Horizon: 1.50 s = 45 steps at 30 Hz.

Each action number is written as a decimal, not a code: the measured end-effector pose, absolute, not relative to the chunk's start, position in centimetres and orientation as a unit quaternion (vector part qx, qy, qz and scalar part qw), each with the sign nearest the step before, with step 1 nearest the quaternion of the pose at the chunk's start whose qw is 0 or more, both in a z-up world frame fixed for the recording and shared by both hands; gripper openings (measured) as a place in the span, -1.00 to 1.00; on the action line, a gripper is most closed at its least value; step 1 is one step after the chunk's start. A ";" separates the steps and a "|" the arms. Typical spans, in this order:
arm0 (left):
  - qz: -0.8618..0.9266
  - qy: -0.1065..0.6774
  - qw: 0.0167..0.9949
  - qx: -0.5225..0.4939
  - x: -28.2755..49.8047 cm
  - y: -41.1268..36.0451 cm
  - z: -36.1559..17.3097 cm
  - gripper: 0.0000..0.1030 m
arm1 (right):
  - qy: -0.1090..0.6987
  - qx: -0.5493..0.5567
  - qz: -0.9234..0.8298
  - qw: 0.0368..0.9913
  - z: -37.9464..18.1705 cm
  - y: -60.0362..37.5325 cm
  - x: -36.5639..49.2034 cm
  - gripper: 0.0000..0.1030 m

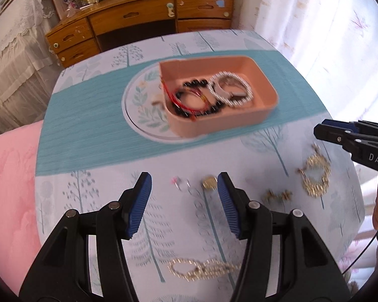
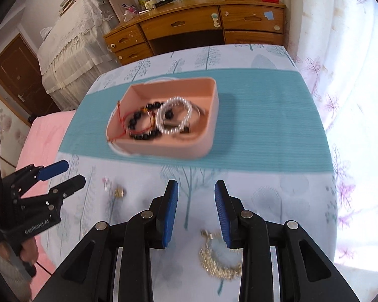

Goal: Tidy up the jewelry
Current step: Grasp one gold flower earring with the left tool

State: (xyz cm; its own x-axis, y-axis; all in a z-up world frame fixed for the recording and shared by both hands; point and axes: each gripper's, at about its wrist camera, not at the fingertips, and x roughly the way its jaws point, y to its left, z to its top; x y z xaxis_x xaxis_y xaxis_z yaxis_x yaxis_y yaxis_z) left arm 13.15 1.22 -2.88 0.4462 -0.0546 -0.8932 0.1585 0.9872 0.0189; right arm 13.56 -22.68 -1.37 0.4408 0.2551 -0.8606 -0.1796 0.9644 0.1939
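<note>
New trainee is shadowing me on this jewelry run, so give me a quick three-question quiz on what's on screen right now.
1. True or false: the pink box is empty.
2. Which piece lies nearest the right gripper? A) gold fringe earring B) black bead bracelet C) pearl bracelet
3. Fill in: the left gripper is ____, holding nothing.

Key: 1 false; 2 A; 3 open.

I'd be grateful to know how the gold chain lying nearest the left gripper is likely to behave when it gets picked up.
The gold chain lies in loose, uneven loops of small links, so it will probably be floppy and dangle from the grasp point. Being thin and flat on the tablecloth, it may slip between the jaws. It looks light, and trailing ends might drag or snag.
</note>
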 end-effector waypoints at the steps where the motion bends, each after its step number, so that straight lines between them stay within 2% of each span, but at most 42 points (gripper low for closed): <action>1: -0.067 0.524 0.847 0.053 12.5 0.9 -3.0 0.00 | 0.514 0.034 0.126 0.848 -1.5 -23.0 12.8 -0.41; 9: -0.126 0.528 0.833 0.104 9.5 -3.2 -5.2 0.00 | 0.525 0.033 0.127 0.841 -2.9 -25.1 6.9 -0.41; 17: -0.184 0.543 0.808 0.138 9.8 -6.1 -7.8 0.00 | 0.532 0.019 0.161 0.831 -4.8 -23.1 2.9 -0.41; 32: -0.250 0.545 0.784 0.161 12.2 -8.8 -9.9 0.00 | 0.560 0.033 0.189 0.806 -7.9 -21.0 3.1 -0.41; 35: -0.249 0.541 0.786 0.164 12.7 -8.9 -10.2 -0.18 | 0.560 0.030 0.189 0.806 -8.1 -20.9 3.0 -0.41; 37: -0.247 0.543 0.786 0.163 12.9 -8.9 -10.3 -0.40 | 0.560 0.029 0.190 0.806 -8.1 -20.8 3.1 -0.41; 41: -0.243 0.539 0.791 0.158 13.0 -8.6 -10.5 -0.62 | 0.561 0.030 0.190 0.805 -8.2 -20.8 3.4 -0.41; 45: -0.223 0.536 0.802 0.141 13.0 -7.7 -10.4 -0.67 | 0.560 0.028 0.191 0.806 -8.3 -20.6 3.9 -0.41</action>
State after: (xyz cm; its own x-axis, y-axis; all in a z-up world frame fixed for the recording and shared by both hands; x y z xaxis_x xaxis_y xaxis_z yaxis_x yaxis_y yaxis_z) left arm 12.99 -7.70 -10.36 0.3258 -0.2062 -0.9227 0.5087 0.8609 -0.0128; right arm 3.90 -20.60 -8.27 0.2999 0.3392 -0.8916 -0.2765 0.9254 0.2591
